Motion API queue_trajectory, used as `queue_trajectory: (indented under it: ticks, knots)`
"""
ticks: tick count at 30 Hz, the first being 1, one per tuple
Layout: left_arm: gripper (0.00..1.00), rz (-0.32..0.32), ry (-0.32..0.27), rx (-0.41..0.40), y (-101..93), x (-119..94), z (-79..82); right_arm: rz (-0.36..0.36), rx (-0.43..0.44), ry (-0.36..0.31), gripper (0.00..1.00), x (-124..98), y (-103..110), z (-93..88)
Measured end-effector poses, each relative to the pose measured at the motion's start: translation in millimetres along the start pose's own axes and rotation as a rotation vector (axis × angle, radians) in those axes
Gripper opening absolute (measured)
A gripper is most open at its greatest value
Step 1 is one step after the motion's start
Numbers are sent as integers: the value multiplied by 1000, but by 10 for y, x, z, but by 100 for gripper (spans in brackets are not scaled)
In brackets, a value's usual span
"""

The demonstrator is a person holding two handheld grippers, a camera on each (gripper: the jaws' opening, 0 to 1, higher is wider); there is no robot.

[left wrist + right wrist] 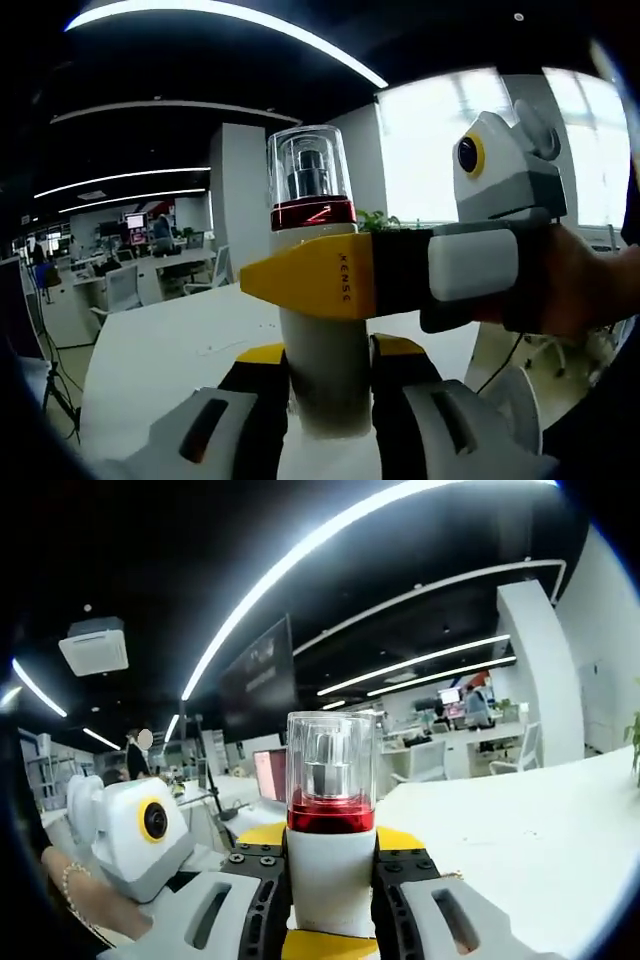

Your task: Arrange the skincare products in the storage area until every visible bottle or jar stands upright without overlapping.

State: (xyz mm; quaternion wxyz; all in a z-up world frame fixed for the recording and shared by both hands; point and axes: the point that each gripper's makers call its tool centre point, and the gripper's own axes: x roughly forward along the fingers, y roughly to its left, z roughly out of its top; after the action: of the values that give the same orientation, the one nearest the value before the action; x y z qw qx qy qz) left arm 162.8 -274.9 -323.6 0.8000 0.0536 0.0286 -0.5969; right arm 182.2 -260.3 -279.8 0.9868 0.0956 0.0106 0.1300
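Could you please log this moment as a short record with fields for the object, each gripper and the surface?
object: white pump bottle with a red band and a clear cap, upright
left gripper: left gripper, jaws closed on the bottle's lower body
right gripper: right gripper comes in from the right of the left gripper view, yellow jaw across the bottle's front; in its own view its jaws clamp the white body
surface: white table, behind the bottle
contact with table: cannot tell
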Motion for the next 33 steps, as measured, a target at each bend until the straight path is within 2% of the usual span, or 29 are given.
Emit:
queue_trajectory:
  ticks: [2, 12, 15, 22, 27, 33]
  knots:
    - [31, -22, -4, -13, -15, -15, -3, 43, -11, 11, 20, -3, 37, -16]
    - [33, -113, -14, -1, -81, -60, 30, 128, -19, 30, 20, -8, 146, -27]
    - [33, -163, -21, -17, -129, -84, 69, 167, -1, 32, 20, -24, 172, -18]
    - [34, -290, -60, -87, -192, -187, 188, 279, 2, 28, 20, -86, 315, 53]
    - [33, -349, -102, -122, -211, -260, 295, 382, 22, 6, 20, -133, 418, 130]
    - [34, -411, -114, -131, -221, -324, 340, 471, 21, 10, 20, -167, 526, 148]
